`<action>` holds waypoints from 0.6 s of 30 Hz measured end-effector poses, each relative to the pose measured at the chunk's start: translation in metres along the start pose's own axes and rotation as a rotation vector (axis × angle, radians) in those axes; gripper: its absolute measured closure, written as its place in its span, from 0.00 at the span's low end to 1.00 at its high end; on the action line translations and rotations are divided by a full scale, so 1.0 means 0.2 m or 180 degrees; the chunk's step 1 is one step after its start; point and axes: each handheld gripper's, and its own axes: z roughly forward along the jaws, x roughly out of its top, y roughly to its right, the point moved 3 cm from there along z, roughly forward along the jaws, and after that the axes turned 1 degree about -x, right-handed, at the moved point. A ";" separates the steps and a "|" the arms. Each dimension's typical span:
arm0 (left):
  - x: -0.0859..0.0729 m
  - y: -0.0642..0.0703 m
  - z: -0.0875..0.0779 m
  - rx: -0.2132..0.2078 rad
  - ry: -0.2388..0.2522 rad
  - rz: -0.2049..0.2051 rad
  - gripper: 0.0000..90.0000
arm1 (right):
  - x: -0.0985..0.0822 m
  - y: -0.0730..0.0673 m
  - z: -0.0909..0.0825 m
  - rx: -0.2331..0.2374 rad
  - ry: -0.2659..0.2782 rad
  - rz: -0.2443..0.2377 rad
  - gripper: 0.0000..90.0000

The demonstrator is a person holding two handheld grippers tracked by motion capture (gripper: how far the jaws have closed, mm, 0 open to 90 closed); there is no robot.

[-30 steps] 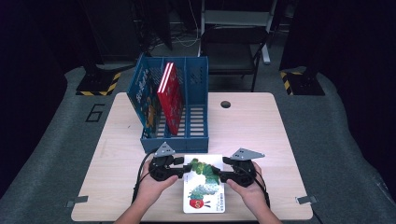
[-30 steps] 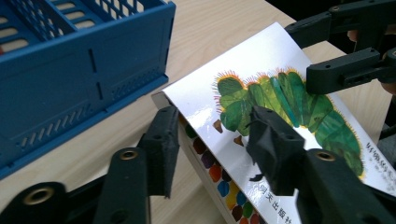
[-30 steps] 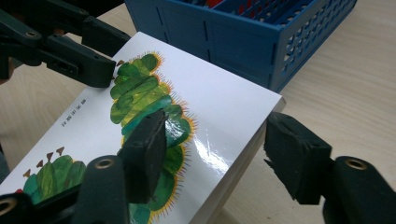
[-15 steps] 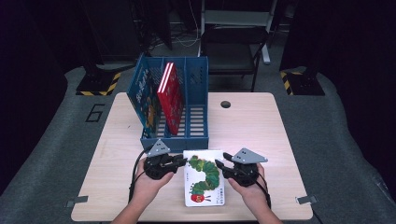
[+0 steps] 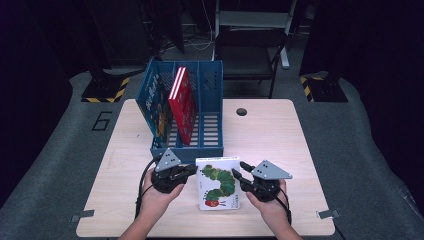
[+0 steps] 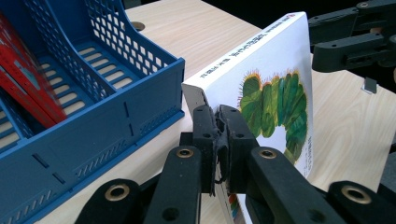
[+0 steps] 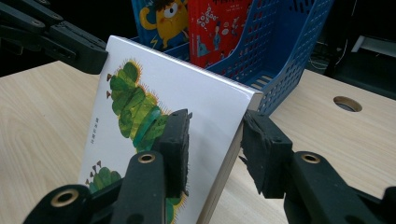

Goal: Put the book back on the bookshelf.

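A white picture book with a green caterpillar on its cover is held between both grippers near the table's front edge. It is tilted, with its far edge raised. My left gripper has just been closing. In the left gripper view its jaws are pinched together on the book's left edge. My right gripper has also been closing. In the right gripper view one pad lies on the cover and the other presses the back at the right edge.
A blue slotted file rack stands just beyond the book, with a red book and a blue book upright in it. A cable hole is in the table's far side. A chair stands behind the table.
Both grippers have closed in on the book's side edges and risen slightly. The book has come up off the table and shifted toward the rack.
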 end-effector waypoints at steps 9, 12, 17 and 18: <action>0.03 0.03 -0.03 0.0072 0.0033 0.0170 0.97 | 0.04 0.00 -0.02 0.0017 0.0105 -0.0019 0.68; 0.03 0.03 -0.03 0.0081 0.0028 0.0179 0.97 | 0.04 0.00 -0.03 0.0028 0.0109 0.0003 0.68; 0.01 0.04 -0.05 0.0048 0.0052 0.0150 0.97 | 0.03 -0.02 -0.05 0.0088 0.0121 -0.0007 0.68; 0.01 0.05 -0.05 0.0030 0.0037 0.0155 0.97 | 0.03 -0.02 -0.06 0.0101 0.0110 0.0020 0.68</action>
